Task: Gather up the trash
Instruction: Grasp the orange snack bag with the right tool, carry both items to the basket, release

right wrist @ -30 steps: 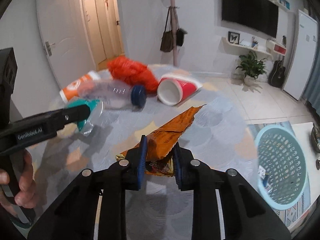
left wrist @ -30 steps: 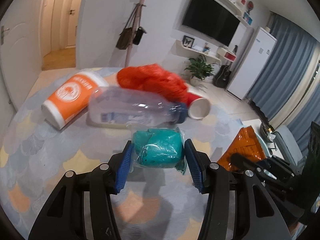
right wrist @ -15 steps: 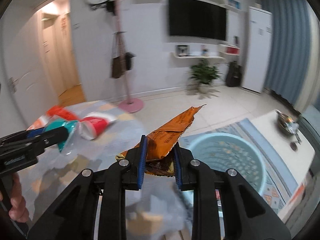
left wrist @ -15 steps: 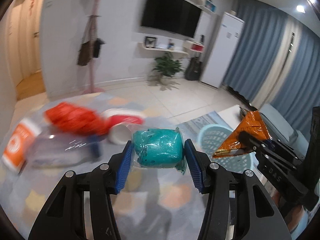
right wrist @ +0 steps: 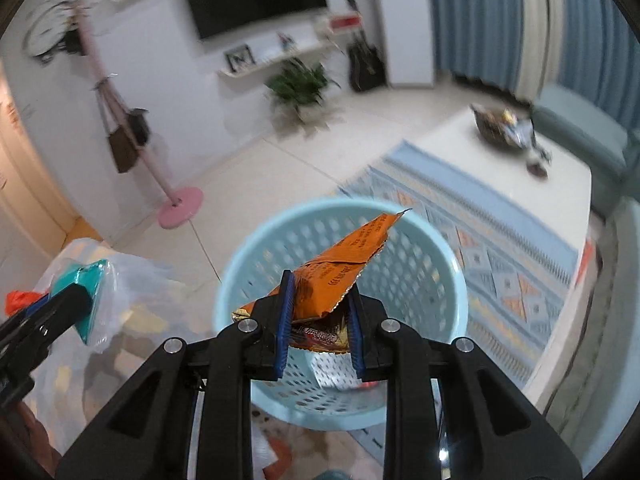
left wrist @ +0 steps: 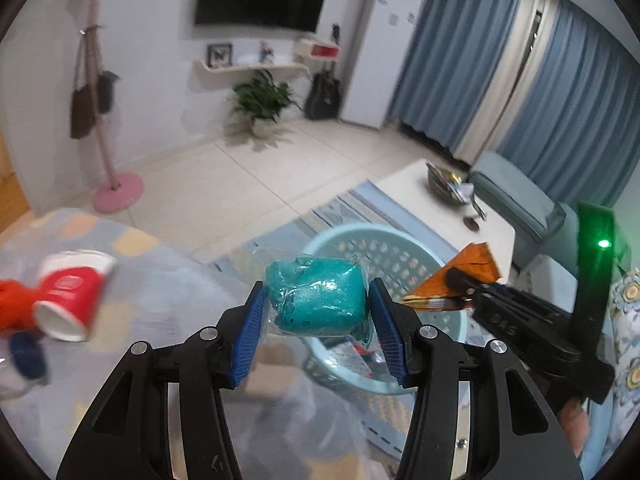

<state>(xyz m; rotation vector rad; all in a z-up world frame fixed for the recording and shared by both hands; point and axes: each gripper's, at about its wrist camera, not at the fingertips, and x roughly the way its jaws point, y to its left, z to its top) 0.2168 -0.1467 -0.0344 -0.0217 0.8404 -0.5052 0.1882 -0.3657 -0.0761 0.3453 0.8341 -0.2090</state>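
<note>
My left gripper (left wrist: 318, 312) is shut on a teal wad in clear plastic wrap (left wrist: 316, 300) and holds it near the table edge, beside the light blue basket (left wrist: 384, 240). My right gripper (right wrist: 320, 316) is shut on an orange snack wrapper (right wrist: 344, 268) and holds it right above the basket (right wrist: 440, 264). The wrapper (left wrist: 460, 272) and right gripper also show in the left wrist view. The teal wad (right wrist: 88, 292) shows at the left of the right wrist view. Some trash lies in the basket bottom.
A red paper cup (left wrist: 72, 296), a red net bag (left wrist: 12, 304) and a blue bottle cap (left wrist: 26, 356) lie on the table at left. A white coffee table (right wrist: 520, 184) and patterned rug (right wrist: 480, 232) lie beyond the basket. A pink coat stand (left wrist: 108, 160) stands behind.
Both grippers have swung right from the table's trash toward the basket, still holding their items. The right gripper now hangs over the basket; the left is near its rim.
</note>
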